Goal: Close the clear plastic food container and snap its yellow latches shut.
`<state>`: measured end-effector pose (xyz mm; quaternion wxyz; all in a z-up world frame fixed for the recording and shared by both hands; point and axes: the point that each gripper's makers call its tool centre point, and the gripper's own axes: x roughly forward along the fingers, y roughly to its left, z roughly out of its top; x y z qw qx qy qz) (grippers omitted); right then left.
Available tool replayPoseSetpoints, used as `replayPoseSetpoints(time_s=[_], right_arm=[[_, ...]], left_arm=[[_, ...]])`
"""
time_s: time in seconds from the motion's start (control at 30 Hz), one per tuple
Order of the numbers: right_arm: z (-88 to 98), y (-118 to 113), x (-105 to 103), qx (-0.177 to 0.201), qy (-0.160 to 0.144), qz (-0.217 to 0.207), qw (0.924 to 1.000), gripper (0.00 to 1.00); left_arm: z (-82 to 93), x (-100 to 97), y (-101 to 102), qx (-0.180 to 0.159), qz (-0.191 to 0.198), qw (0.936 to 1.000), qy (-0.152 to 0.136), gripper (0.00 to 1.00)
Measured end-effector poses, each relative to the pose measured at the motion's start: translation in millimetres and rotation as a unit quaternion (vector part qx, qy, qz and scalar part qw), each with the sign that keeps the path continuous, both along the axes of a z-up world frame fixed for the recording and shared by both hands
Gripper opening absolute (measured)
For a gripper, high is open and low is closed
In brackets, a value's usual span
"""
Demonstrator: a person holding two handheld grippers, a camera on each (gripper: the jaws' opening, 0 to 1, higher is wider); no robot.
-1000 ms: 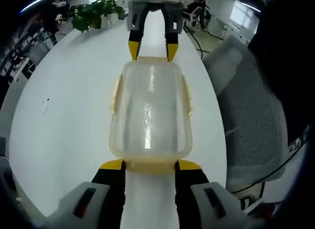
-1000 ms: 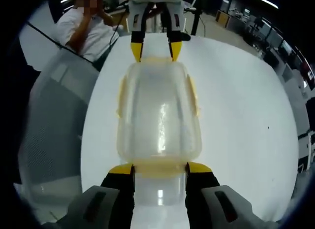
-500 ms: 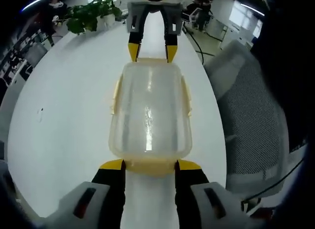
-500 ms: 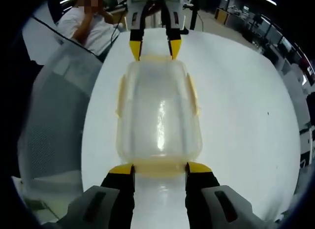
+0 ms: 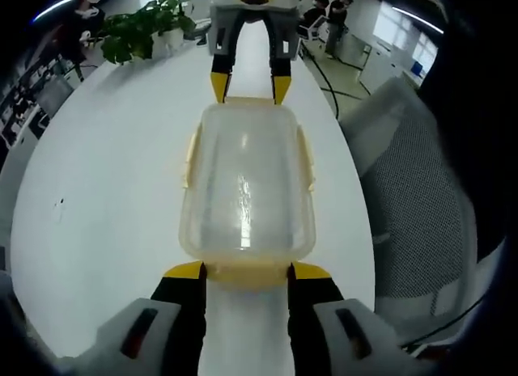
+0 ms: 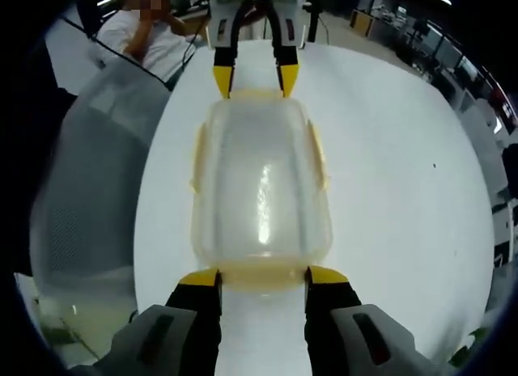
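1 clear container (image 5: 247, 186) is sitting on the white desk (image 5: 105, 190) btwn 2 tools; contents hard to make out. Left tool (image 5: 247, 271) and right tool (image 6: 263, 277) are each standing open, tips flanking its yellow end latches.

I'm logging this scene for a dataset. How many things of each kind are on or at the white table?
Clear plastic food container: 1
Hand-held grippers at its two short ends: 2 (left hand-held gripper, right hand-held gripper)
Potted plant: 1
Mesh chair: 1
Total: 5
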<state>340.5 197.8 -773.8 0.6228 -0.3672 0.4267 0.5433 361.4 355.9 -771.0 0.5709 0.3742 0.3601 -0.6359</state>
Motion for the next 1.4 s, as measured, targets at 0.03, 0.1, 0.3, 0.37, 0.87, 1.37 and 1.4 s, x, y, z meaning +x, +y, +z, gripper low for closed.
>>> replayPoseSetpoints(time_s=[0.03,0.1,0.3,0.37,0.87,1.37,1.4], right_arm=[[-0.2,-1.8,-0.7,-0.001,0.0,0.0,1.0,0.39],[-1.3,-5.7,-2.0,-0.001,0.002,0.0,1.0,0.39],[-3.9,-15.7,-5.8,-0.006,0.005,0.001,1.0,0.39],[-4.7,-17.7,-5.7,-0.006,0.005,0.001,1.0,0.39],[-6.7,-18.1,-5.0,-0.007,0.01,0.001,0.9999,0.39],[-14.0,-20.1,-7.6,-0.001,0.006,-0.007,1.0,0.39],[-14.5,-20.3,-7.7,0.0,0.006,-0.007,1.0,0.39]], left_arm=[[-0.5,-0.9,-1.9,-0.001,0.0,1.0,0.002,0.37],[-1.9,-3.0,-5.9,-0.002,-0.001,1.0,0.003,0.37],[-5.4,-7.0,-15.3,-0.003,0.0,1.0,0.003,0.37],[-5.5,-6.8,-17.5,-0.003,0.0,1.0,0.004,0.37],[-8.4,-5.1,-17.9,0.007,0.001,0.9999,0.009,0.38],[-12.4,-6.3,-20.1,0.016,-0.005,0.9999,-0.001,0.38],[-13.1,-6.3,-20.2,0.016,-0.004,0.9999,-0.001,0.38]])
